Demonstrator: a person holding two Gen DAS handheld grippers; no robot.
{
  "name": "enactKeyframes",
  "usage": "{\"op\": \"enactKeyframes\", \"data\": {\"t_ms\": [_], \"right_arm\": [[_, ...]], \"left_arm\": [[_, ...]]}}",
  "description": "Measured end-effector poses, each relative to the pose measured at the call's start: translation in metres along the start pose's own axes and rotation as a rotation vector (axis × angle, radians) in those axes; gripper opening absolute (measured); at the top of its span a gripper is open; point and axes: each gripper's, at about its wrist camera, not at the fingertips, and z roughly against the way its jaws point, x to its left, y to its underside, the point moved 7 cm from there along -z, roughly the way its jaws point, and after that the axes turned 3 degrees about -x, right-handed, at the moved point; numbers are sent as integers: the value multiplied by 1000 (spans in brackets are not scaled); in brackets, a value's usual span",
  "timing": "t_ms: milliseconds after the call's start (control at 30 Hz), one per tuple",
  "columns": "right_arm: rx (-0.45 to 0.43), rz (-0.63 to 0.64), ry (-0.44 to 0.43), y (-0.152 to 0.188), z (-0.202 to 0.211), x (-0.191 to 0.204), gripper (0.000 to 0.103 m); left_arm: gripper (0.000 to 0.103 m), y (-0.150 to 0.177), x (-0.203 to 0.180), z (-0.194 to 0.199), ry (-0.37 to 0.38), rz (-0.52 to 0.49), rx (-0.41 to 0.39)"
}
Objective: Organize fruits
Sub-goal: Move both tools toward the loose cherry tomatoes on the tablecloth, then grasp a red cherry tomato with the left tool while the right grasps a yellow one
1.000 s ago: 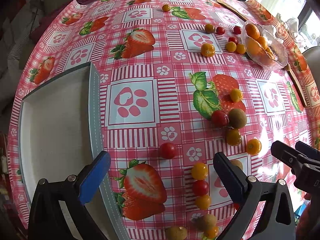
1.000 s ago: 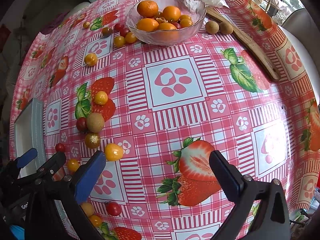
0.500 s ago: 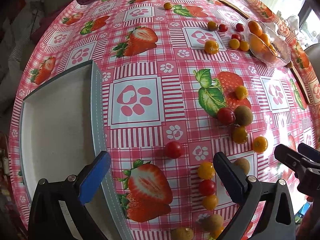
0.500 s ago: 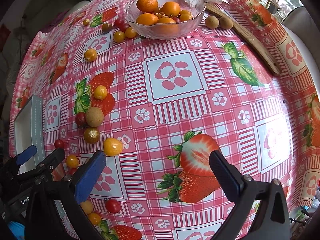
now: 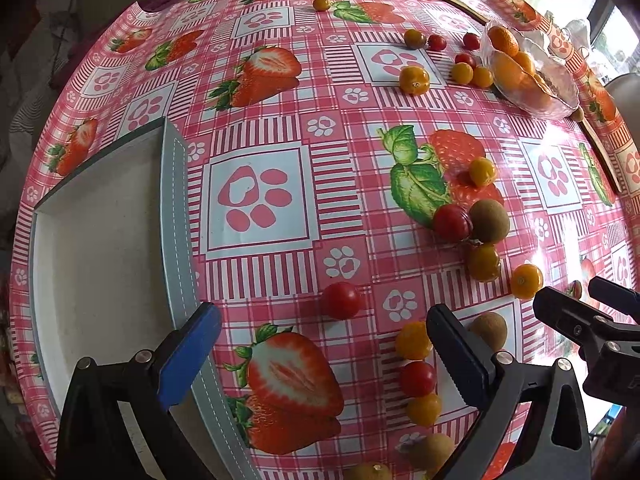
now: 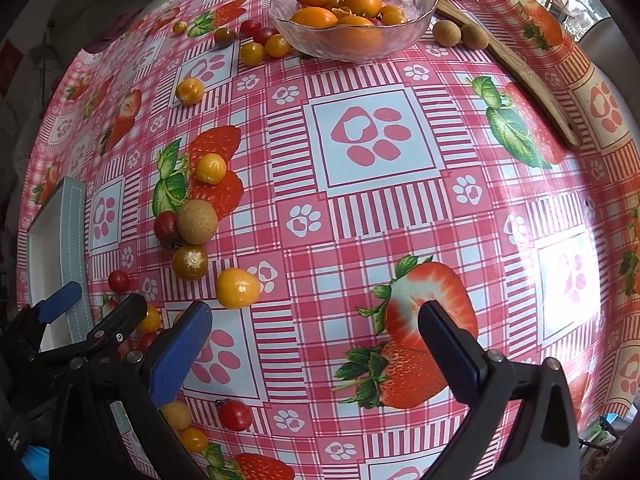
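Note:
Small fruits lie scattered on the strawberry-print tablecloth. In the left wrist view a red cherry tomato (image 5: 341, 300) sits just ahead of my open, empty left gripper (image 5: 320, 344). A yellow tomato (image 5: 413, 340), another red one (image 5: 418, 378) and a brown longan (image 5: 489, 326) lie by its right finger. A white tray (image 5: 92, 264) with a grey rim is at the left. My right gripper (image 6: 316, 344) is open and empty over a printed strawberry; a yellow tomato (image 6: 237, 287) lies ahead of its left finger.
A glass bowl (image 6: 352, 38) with oranges stands at the far side, with several small tomatoes to its left and two longans (image 6: 460, 34) beside a wooden strip (image 6: 520, 76). A cluster of tomato and longan (image 6: 197, 222) lies mid-table. The left gripper (image 6: 84, 312) shows at the right view's lower left.
Both grippers have moved slightly forward and lower over the table, so the fruits look closer. Both stay open. No fruit has moved.

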Motion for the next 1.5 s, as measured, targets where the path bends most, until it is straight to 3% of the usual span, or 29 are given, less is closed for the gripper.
{"op": "enactKeyframes", "data": {"t_ms": [167,267,400,467,533,633,700,867,933,1067,1233,1500], "right_arm": [[10,10,-15,-5,-6,9,96],[11,30,-11,-6,-10,15,91],[0,70,0,-9,-12,26,83],[-2,84,5,-11,-13,31,80],[-6,107,17,-11,-14,35,77],[-9,159,54,-11,-15,40,67],[-12,201,88,-10,-16,45,59],[-13,305,100,-1,-16,62,26],[-18,302,100,-1,-16,64,26],[-8,176,-23,-4,-12,54,26],[-23,131,-82,-6,3,45,26],[-25,135,-132,-4,19,65,26]], "left_arm": [[103,-8,4,-6,19,9,-4],[95,-10,4,-9,46,17,-3],[93,-15,8,-13,54,35,4],[83,-19,12,-14,76,44,7],[83,-21,15,-17,83,46,10],[70,-24,21,-18,73,41,10],[66,-26,23,-19,69,37,14],[31,-26,23,-17,54,0,5],[20,-24,17,-15,60,-18,4],[20,-18,16,-8,131,18,3],[20,-14,21,10,170,55,-15],[20,-7,51,39,156,98,-58]]}}
